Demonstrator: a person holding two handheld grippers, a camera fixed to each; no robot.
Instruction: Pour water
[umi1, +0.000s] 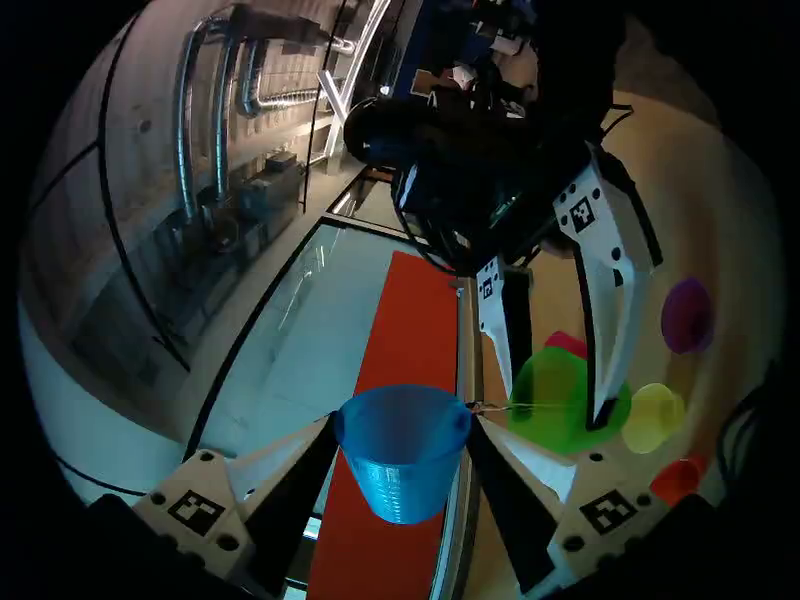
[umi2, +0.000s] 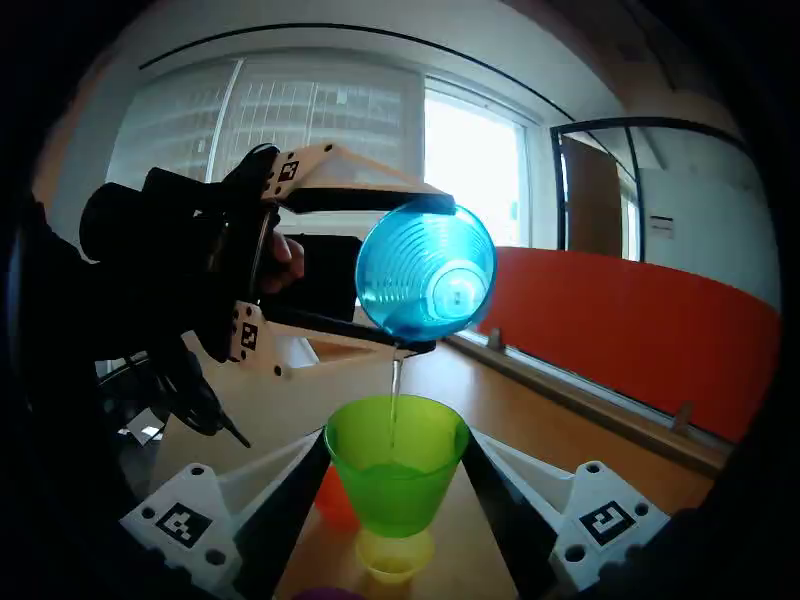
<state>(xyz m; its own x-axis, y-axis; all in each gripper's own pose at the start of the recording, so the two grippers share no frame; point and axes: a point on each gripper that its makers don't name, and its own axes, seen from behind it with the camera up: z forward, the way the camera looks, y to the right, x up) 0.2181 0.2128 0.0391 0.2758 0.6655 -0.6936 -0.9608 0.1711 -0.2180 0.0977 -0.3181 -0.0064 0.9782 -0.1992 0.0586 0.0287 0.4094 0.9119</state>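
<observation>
The blue cup (umi2: 425, 272) is tipped on its side just above the green cup (umi2: 396, 480), clamped between both fingers of the left gripper (umi1: 402, 440). A thin stream of water (umi2: 394, 385) falls from its rim into the green cup, which is partly filled. The right gripper (umi2: 397, 445) is closed on the green cup — both fingers press its sides — and holds it upright over the wooden table (umi2: 520, 420). Beneath it stand a yellow cup (umi2: 395, 555) and an orange cup (umi2: 335, 500); a purple cup (umi1: 687, 315) sits farther off. A red partition (umi2: 650, 320) runs along the table's far edge.
</observation>
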